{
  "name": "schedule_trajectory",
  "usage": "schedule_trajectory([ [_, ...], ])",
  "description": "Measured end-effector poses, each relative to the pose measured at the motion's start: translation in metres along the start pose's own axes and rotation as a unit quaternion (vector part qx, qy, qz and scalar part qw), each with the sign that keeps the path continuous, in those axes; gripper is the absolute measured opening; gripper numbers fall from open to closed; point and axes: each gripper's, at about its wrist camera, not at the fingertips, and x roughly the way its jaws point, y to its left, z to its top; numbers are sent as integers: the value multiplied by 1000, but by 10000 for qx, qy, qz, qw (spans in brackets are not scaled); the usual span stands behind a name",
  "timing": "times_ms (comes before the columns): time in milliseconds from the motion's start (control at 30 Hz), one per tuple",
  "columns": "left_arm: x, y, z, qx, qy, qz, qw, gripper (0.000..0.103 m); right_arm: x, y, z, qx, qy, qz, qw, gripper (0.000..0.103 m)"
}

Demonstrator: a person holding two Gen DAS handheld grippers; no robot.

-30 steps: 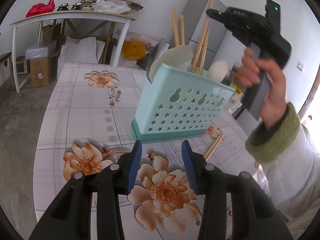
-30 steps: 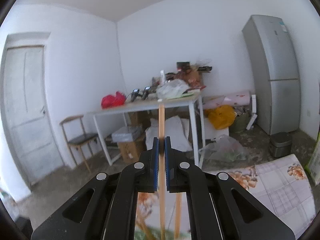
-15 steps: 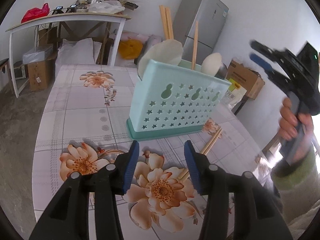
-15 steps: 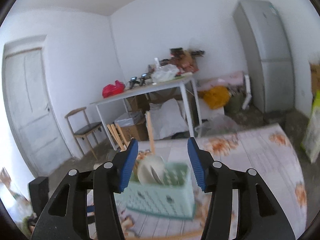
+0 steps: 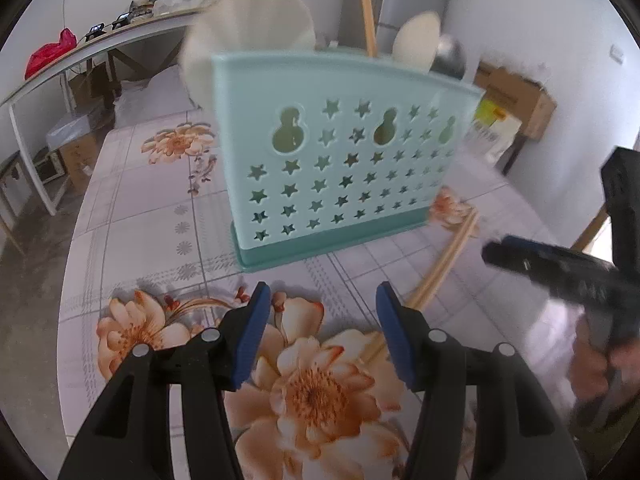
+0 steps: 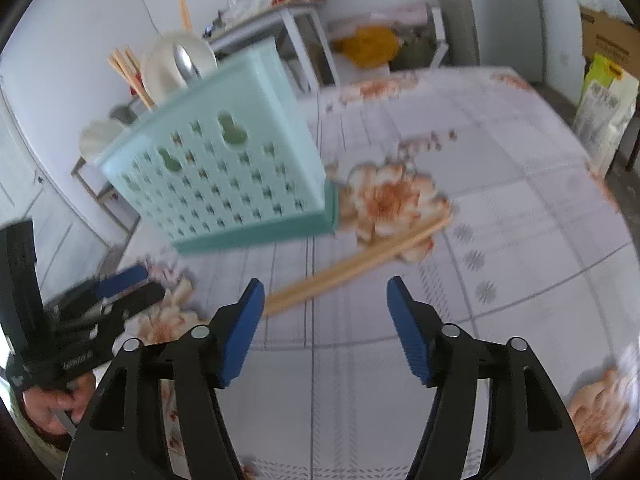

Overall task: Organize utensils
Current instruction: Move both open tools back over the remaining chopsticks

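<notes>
Wooden chopsticks (image 6: 356, 266) lie loose on the flowered table (image 6: 520, 216), just ahead of the right claw (image 6: 325, 322) and slightly to its left side, touching each other along their length. The right claw's jaws are apart and opening, with nothing between them. The left claw (image 5: 320, 330) is likewise empty, its jaws apart and opening, and the same chopsticks (image 5: 436, 272) are seen running past its right finger. The mint-green holder (image 5: 340, 164) stands upright further ahead of both claws, the far ends of the chopsticks reaching near its base corner.

The step in hand is judged to be a pickup of the loose chopsticks by the right claw. It would be done best if the claw were brought down over the near part of the sticks, with the jaws set across them rather than along them, so that both are caught in one squeeze. The fingers should be lowered until they almost touch the tablecloth before being closed, since thin sticks are easily rolled away or split apart. The left claw should be kept clear of the sticks, as it sits just beside them.

Counted: two chopsticks appear on the table, though blur leaves this uncertain; one holder; at least three chopsticks standing in it; two pale spoons; one metal spoon (image 6: 186, 65).
</notes>
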Motion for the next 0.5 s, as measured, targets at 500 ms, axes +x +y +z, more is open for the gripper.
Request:
schedule_trajectory([
  [500, 26, -17, 7, -2, 698, 1115, 9913, 59, 3, -26, -11, 106, -99, 720, 9973, 74],
])
